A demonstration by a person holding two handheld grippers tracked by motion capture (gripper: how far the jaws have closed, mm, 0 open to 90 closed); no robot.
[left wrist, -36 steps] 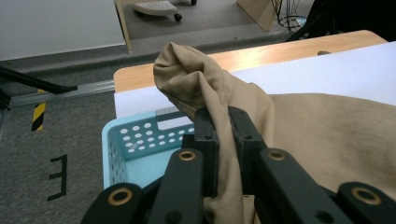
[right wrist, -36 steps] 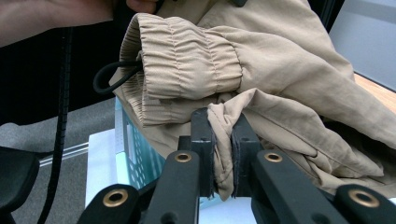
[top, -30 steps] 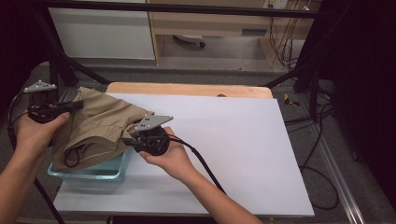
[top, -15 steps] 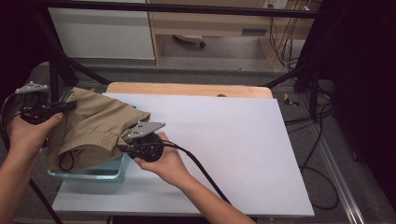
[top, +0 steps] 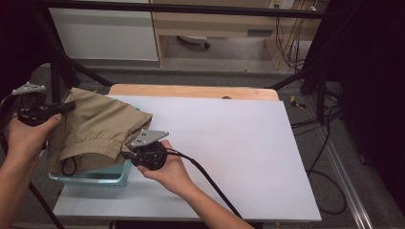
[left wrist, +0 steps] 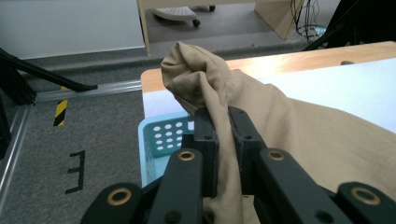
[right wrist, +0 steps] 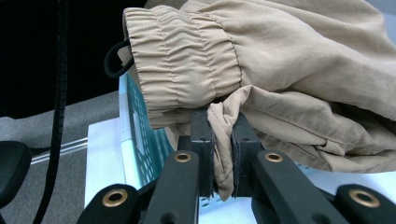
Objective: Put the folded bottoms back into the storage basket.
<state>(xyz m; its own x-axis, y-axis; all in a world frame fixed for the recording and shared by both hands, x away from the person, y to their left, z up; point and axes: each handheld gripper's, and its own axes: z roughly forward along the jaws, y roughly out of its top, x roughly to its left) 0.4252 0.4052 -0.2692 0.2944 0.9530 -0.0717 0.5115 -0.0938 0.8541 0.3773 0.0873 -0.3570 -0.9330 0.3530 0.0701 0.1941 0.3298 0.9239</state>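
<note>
From my seat at the remote station I see the white surface (top: 229,143) running across most of the high view, bare apart from its nine o'clock edge, where a light blue perforated basket (top: 90,175) sits. Draped over that basket and spreading toward ten o'clock is a pair of tan trousers (top: 98,126), their gathered elastic waistband (right wrist: 187,60) and a black drawstring loop (top: 68,167) hanging over the basket's near rim. My left tool (left wrist: 223,140) sits at nine o'clock in the high view, raised above the far end of the basket; its jaws stand nearly together, clamped on a bunched fold of the tan cloth that rises in a knot just beyond the tips. In the left gripper view the basket's holed wall shows below and to the left of that fold. My right tool (right wrist: 220,149) is at about seven o'clock of the surface, just beside the basket's near right corner, and its jaws are likewise drawn narrow, pinching a twisted pleat of the trousers right under the waistband. Both pads press flat on fabric, with cloth filling the slim gap between them. The garment hangs slack between the two grips, partly resting on the basket.
</note>
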